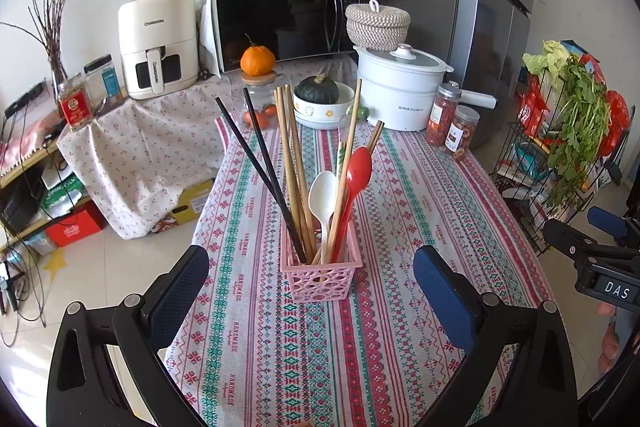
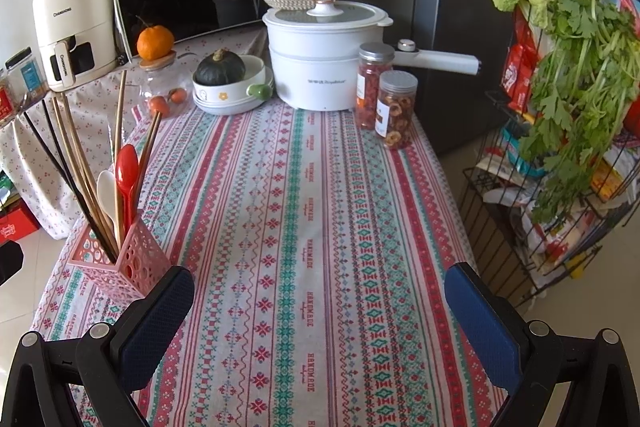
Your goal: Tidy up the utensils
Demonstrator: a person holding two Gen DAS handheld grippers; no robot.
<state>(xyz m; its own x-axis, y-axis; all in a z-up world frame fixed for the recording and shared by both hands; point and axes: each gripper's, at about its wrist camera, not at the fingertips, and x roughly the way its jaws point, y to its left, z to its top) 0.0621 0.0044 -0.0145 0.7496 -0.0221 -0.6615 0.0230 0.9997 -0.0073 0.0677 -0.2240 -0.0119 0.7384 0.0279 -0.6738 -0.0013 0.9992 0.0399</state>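
Left hand-held gripper (image 1: 311, 279) and right hand-held gripper (image 2: 319, 297) gape wide, empty.

In front of my left gripper (image 1: 311, 285) the basket (image 1: 320, 281) stands on the table (image 1: 420, 211), with chopsticks (image 1: 294, 163) and spoons (image 1: 325, 203) in it. Behind it, at the far edge, are the bowl (image 1: 320, 109), the pot (image 1: 400, 91) and two jars (image 1: 454, 123) to the right.

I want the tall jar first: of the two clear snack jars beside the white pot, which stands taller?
The silver-lidded jar of red pieces, nearest the white pot. It rises above the shorter jar of dried rings standing in front of it.
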